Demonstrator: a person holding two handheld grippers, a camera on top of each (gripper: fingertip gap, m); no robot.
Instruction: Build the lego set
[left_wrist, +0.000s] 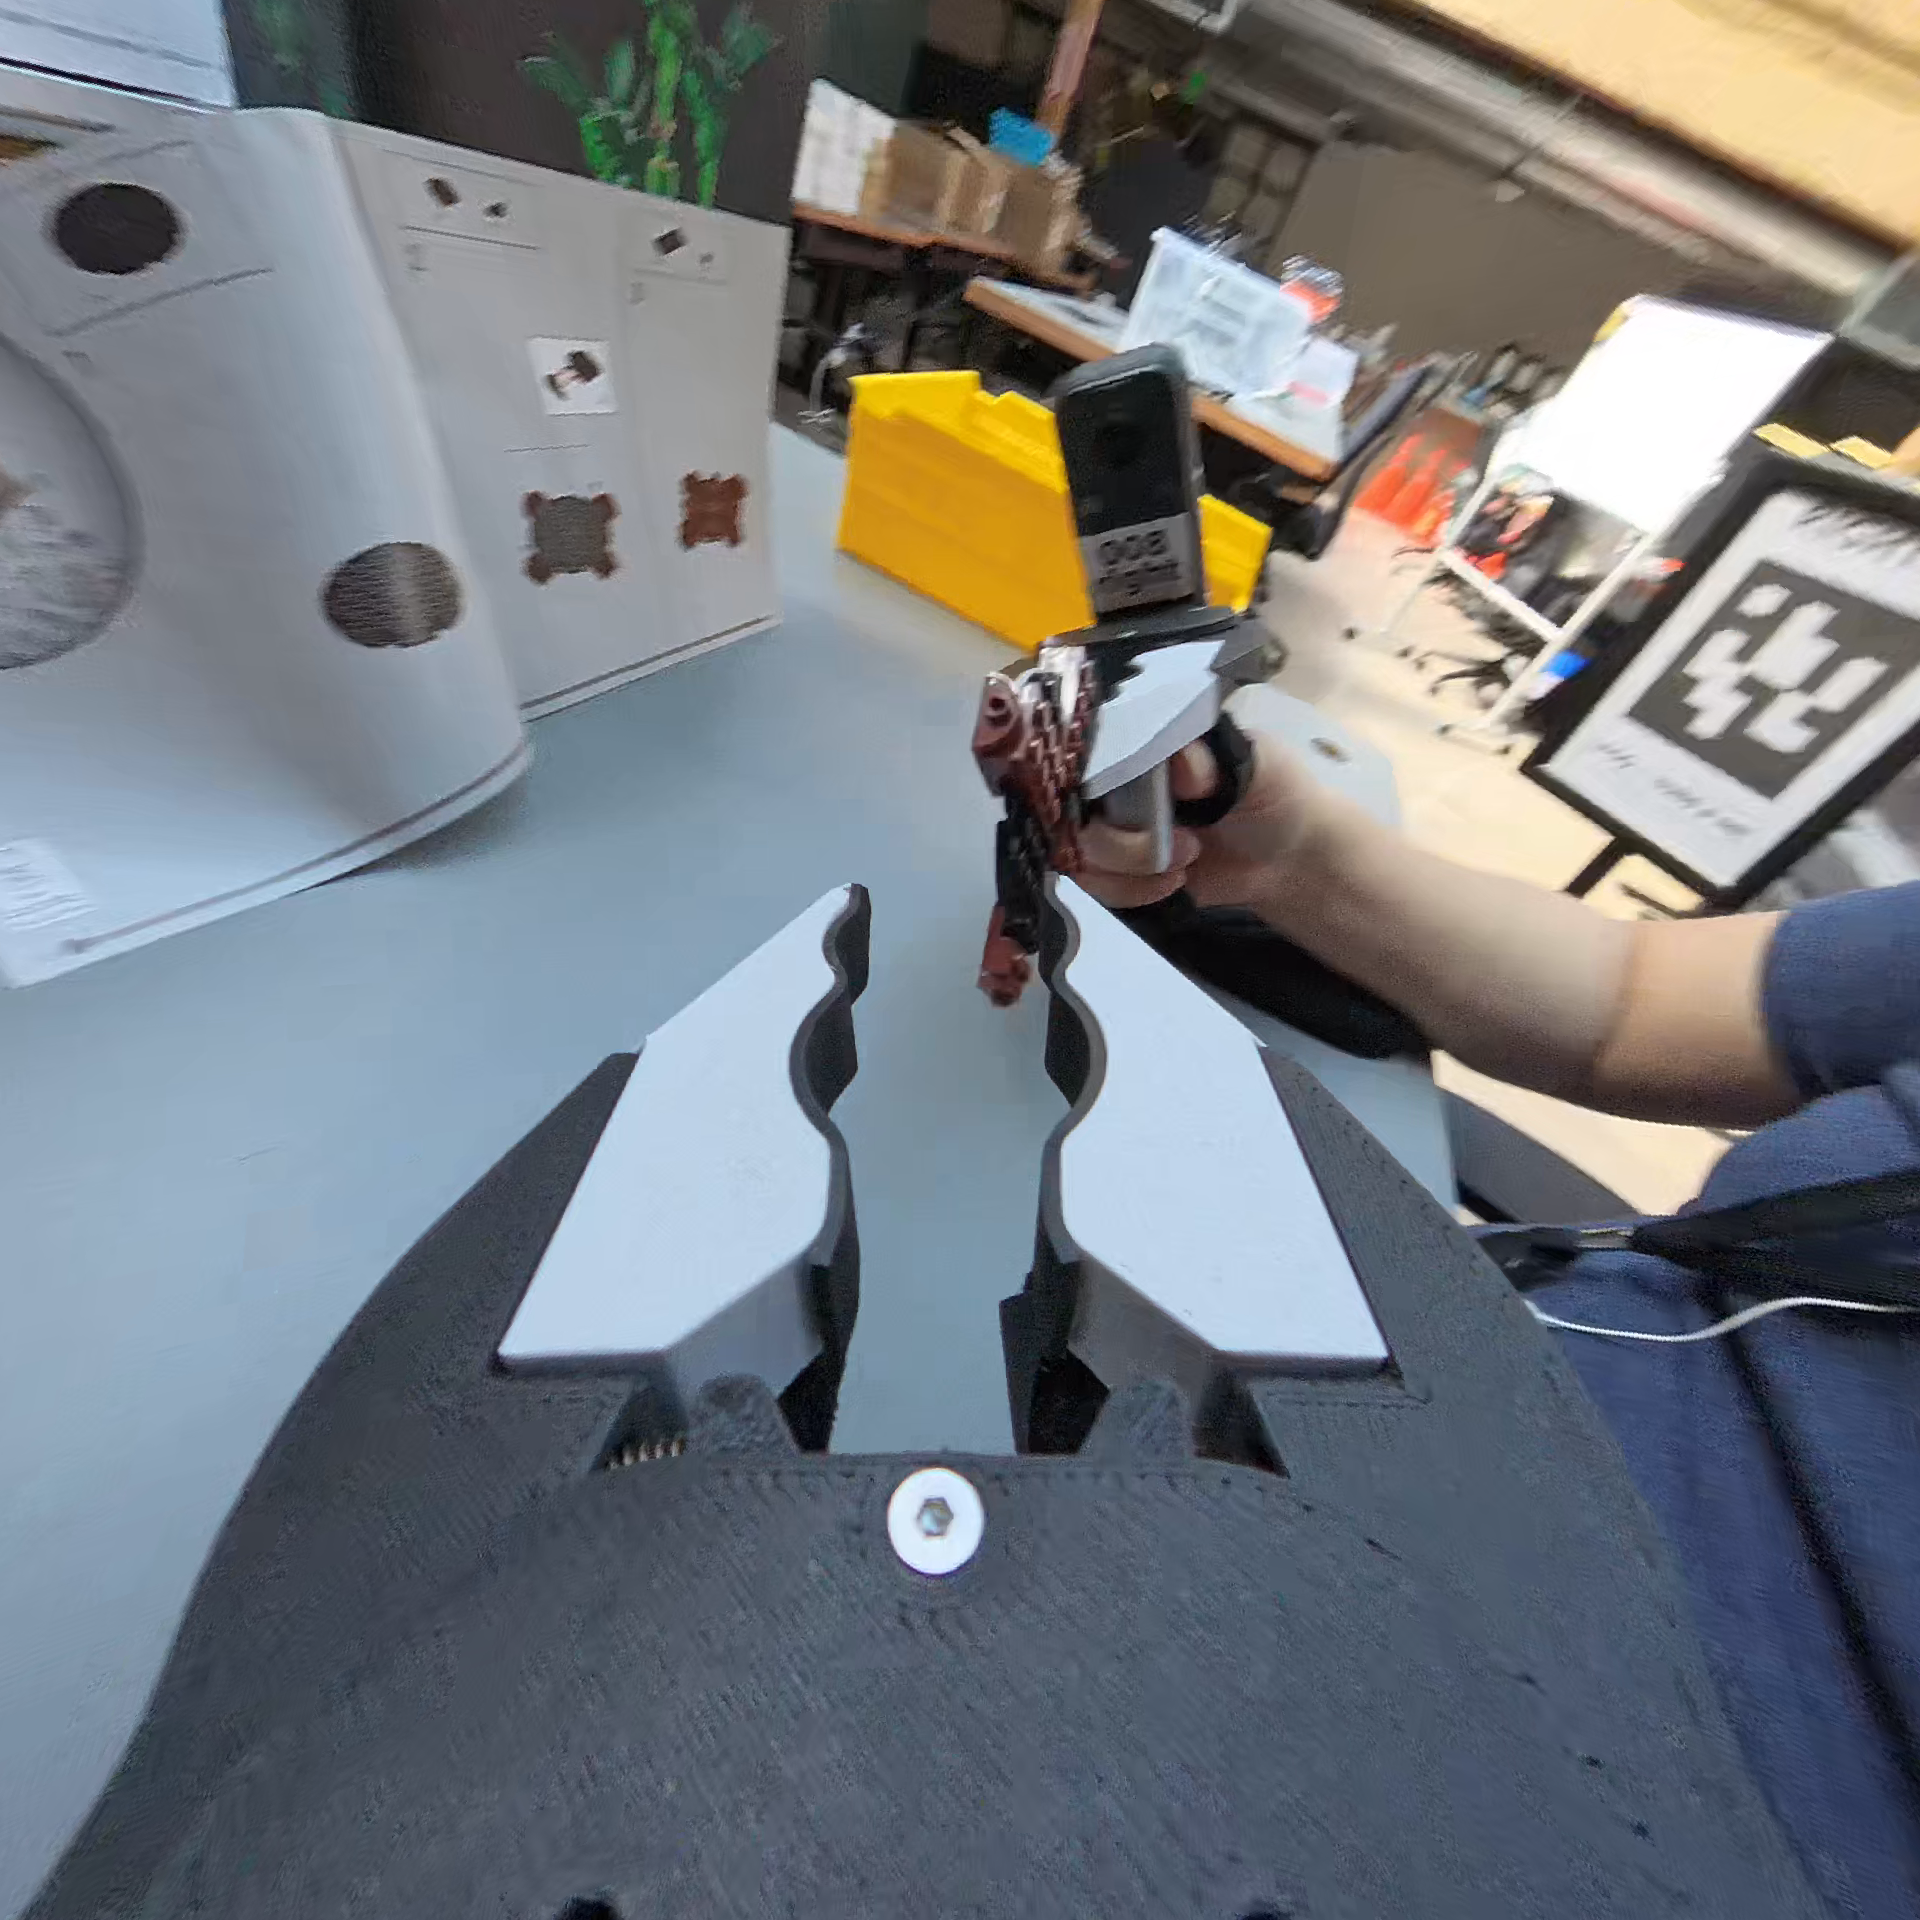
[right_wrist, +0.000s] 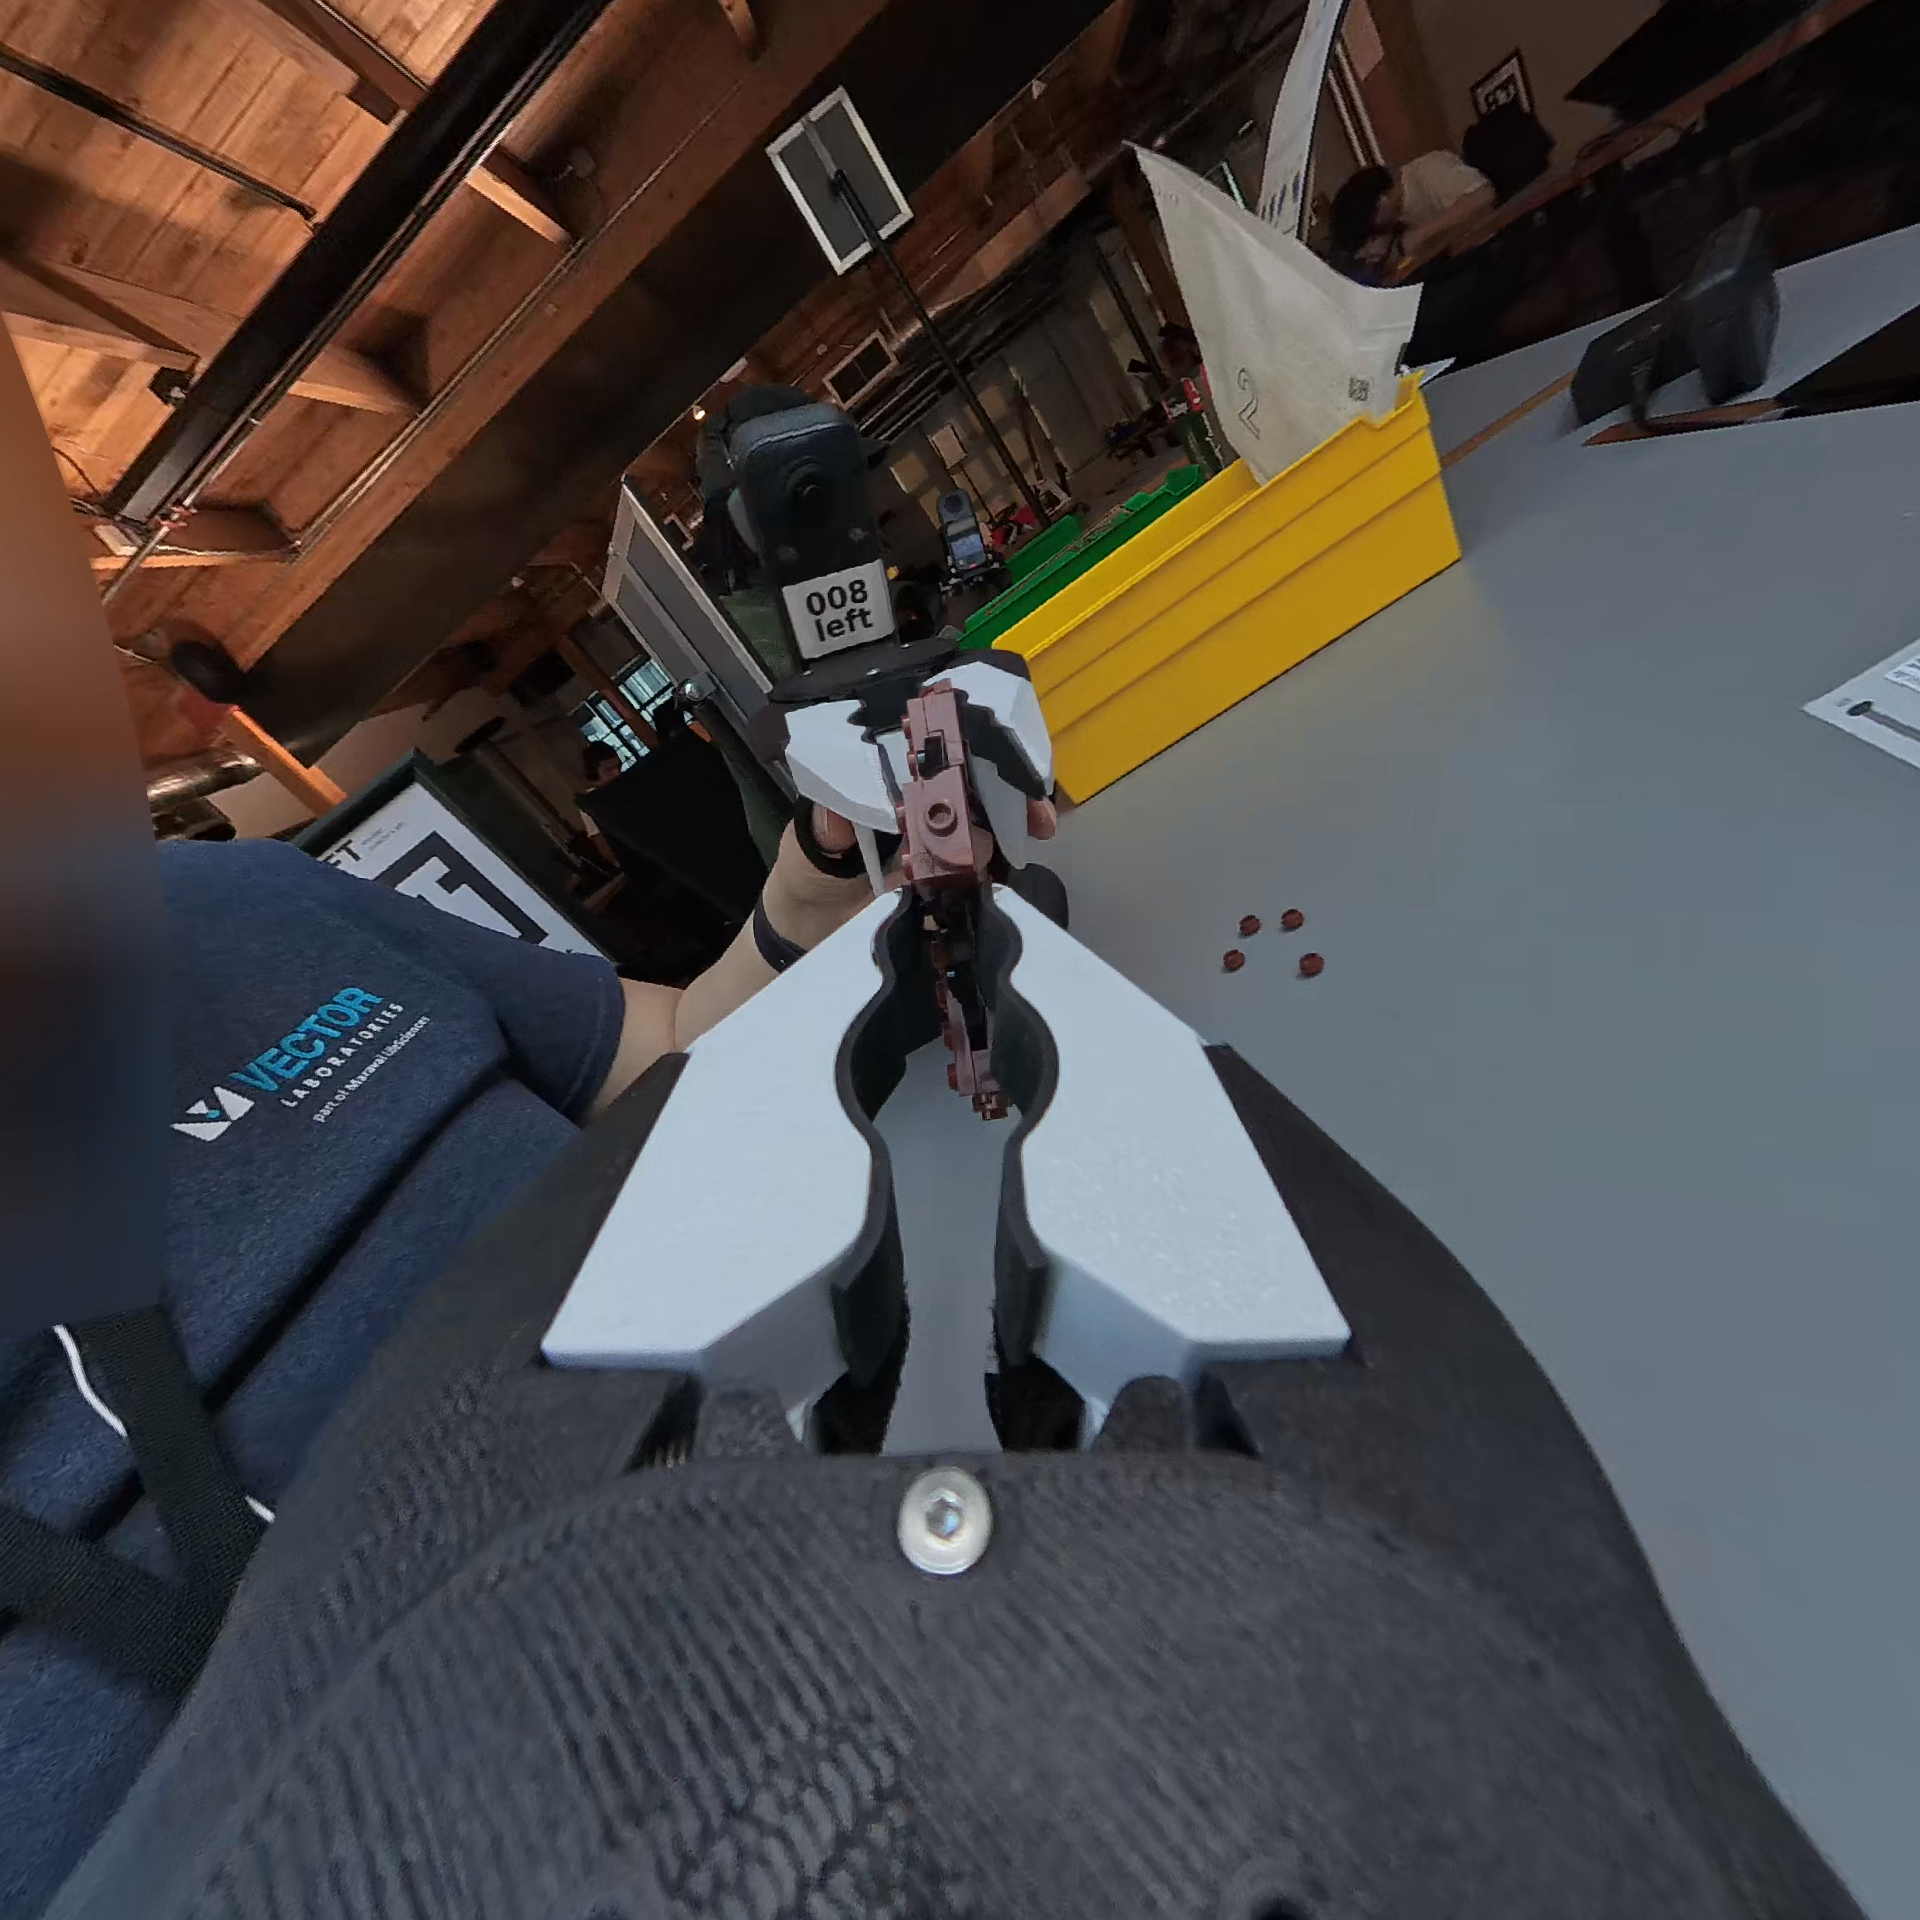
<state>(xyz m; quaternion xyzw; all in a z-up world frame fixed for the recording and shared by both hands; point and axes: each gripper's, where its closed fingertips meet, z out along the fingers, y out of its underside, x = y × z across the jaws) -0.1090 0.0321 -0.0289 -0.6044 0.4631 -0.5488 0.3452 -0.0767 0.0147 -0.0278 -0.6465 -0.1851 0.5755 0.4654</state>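
My right gripper (right_wrist: 943, 914) is shut on a brown and black lego assembly (right_wrist: 940, 821) and holds it upright above the grey table (right_wrist: 1455, 1039). In the left wrist view this gripper (left_wrist: 1081, 717) holds the assembly (left_wrist: 1034, 810) just beyond my left gripper's right fingertip. My left gripper (left_wrist: 956, 904) is open and empty, facing the right one, its fingers (right_wrist: 831, 758) on either side of the assembly's far end without closing on it. Several small round brown lego pieces (right_wrist: 1270, 940) lie on the table to the right.
An open instruction booklet (left_wrist: 312, 468) stands at the left. A yellow bin (left_wrist: 956, 509) sits at the back of the table, with a white paper bag (right_wrist: 1278, 312) in it. A printed sheet (right_wrist: 1881, 707) and a black device (right_wrist: 1704, 322) lie farther right. The person's arm (left_wrist: 1507, 987) reaches in. Left tips to right tips: about 5 centimeters.
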